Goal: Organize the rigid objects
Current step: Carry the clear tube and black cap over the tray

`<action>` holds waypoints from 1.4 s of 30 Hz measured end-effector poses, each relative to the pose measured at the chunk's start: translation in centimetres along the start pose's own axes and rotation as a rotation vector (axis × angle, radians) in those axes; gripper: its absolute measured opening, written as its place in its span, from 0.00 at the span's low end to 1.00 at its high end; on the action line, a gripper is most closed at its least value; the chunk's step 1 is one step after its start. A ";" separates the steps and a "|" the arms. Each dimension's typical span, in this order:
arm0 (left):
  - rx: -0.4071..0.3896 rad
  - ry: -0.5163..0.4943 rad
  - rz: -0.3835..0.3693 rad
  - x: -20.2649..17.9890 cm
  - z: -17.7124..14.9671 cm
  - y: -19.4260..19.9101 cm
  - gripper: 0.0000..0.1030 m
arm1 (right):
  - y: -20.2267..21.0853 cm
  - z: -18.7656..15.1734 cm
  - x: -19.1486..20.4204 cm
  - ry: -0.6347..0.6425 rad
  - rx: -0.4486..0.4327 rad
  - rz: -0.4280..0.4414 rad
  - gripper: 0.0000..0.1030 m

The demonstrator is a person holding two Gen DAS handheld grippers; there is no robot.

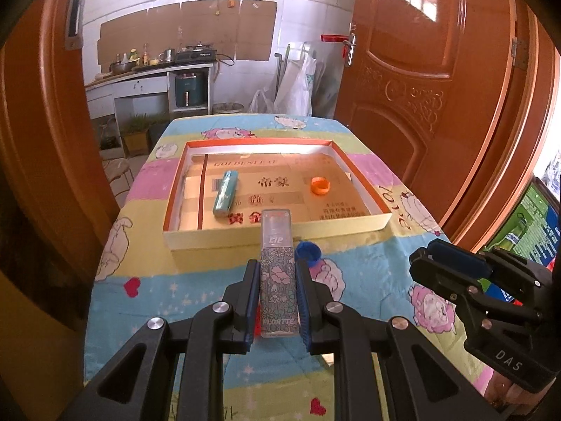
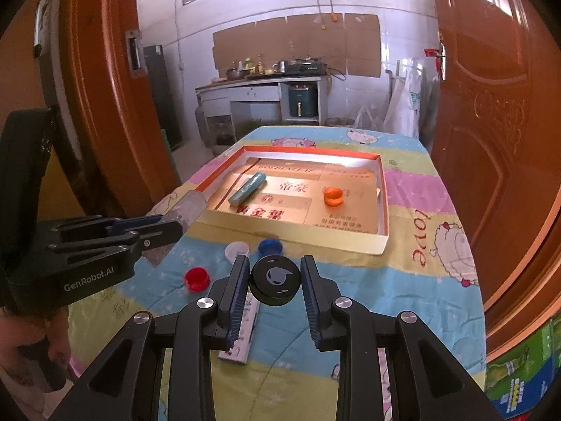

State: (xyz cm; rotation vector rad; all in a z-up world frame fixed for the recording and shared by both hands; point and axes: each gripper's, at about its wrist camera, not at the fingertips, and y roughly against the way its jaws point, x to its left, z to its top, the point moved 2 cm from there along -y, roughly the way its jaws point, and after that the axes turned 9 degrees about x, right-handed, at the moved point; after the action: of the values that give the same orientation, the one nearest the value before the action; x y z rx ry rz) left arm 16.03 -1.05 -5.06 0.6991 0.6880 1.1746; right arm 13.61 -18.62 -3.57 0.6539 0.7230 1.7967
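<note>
My left gripper (image 1: 276, 270) is shut on a clear floral tube box (image 1: 278, 273) and holds it above the table, just before the near wall of the shallow cardboard tray (image 1: 273, 238). The tray holds a teal tube (image 1: 226, 193) and an orange cap (image 1: 320, 186). My right gripper (image 2: 274, 266) is open around a round black cap (image 2: 275, 280), its pads a little apart from it. In the right wrist view the left gripper (image 2: 154, 231) shows at the left with the tube box (image 2: 189, 210); the tray (image 2: 382, 210), teal tube (image 2: 247, 187) and orange cap (image 2: 333, 196) also show.
On the cartoon cloth lie a blue cap (image 2: 270, 246), a white cap (image 2: 237, 249), a red cap (image 2: 197, 278) and a flat long box (image 2: 242, 336) under my right gripper. The blue cap (image 1: 308, 252) also shows by my left fingers. Orange doors flank the table.
</note>
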 end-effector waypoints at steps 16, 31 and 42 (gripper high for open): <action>0.015 -0.031 0.008 -0.8 3.7 -2.5 0.20 | -2.0 2.9 -2.6 -0.014 -0.003 -0.008 0.30; 0.054 -0.040 -0.011 -0.3 7.4 -6.7 0.20 | -5.4 6.1 -5.5 -0.002 0.015 -0.022 0.30; 0.090 -0.064 -0.024 -0.3 10.6 -10.3 0.20 | -8.9 9.5 -7.9 0.057 0.035 -0.052 0.30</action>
State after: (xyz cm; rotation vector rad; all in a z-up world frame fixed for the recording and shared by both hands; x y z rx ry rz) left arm 30.13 -5.03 -6.70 0.7986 0.6972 1.0997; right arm 28.44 -22.11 -4.51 0.6037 0.8039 1.7646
